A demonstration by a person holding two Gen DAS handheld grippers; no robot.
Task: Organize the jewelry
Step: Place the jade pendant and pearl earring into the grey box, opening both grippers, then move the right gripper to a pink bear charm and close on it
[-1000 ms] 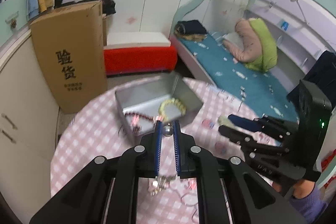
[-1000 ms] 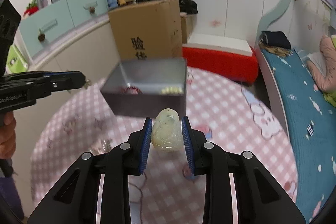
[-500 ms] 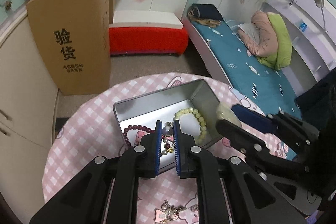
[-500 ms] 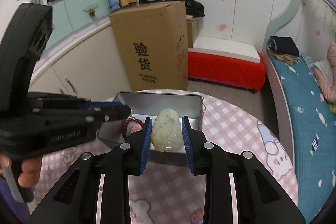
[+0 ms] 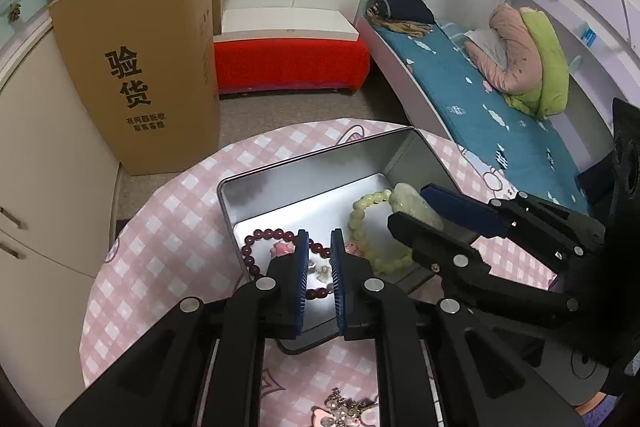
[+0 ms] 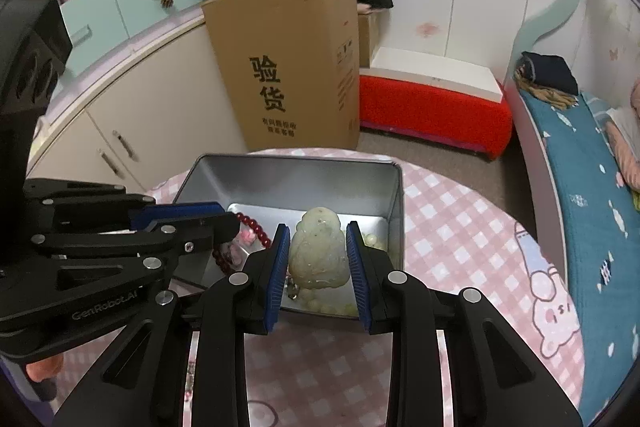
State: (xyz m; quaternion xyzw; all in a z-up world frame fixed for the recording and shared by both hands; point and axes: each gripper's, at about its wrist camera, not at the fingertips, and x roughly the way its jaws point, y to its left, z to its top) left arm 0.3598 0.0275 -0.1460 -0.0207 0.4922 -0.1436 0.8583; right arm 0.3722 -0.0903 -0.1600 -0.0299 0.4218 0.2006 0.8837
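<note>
A silver tin box (image 5: pixel 316 171) (image 6: pixel 394 203) stands on the pink checked table. Inside lie a dark red bead bracelet (image 5: pixel 260 239), a pale green bead bracelet (image 5: pixel 360 219) and a small silver piece (image 5: pixel 322 271). My left gripper (image 5: pixel 320 247) hangs over the box's near left part; its jaws stand slightly apart with nothing between them. My right gripper (image 6: pixel 318 247) is shut on a pale jade pendant (image 6: pixel 318 255) and holds it over the box's right side. The pendant also shows in the left wrist view (image 5: pixel 412 203).
A silver trinket (image 5: pixel 344 411) lies on the table near the front edge. Beyond the table stand a tall cardboard box (image 5: pixel 140 75), a red bench (image 5: pixel 288 63), cream cabinets (image 6: pixel 120 131) and a bed (image 5: pixel 480 107).
Both grippers moved forward over the tin box. The left gripper opened a little and the silver bead piece it held now lies in the box. The right still holds the pendant.
</note>
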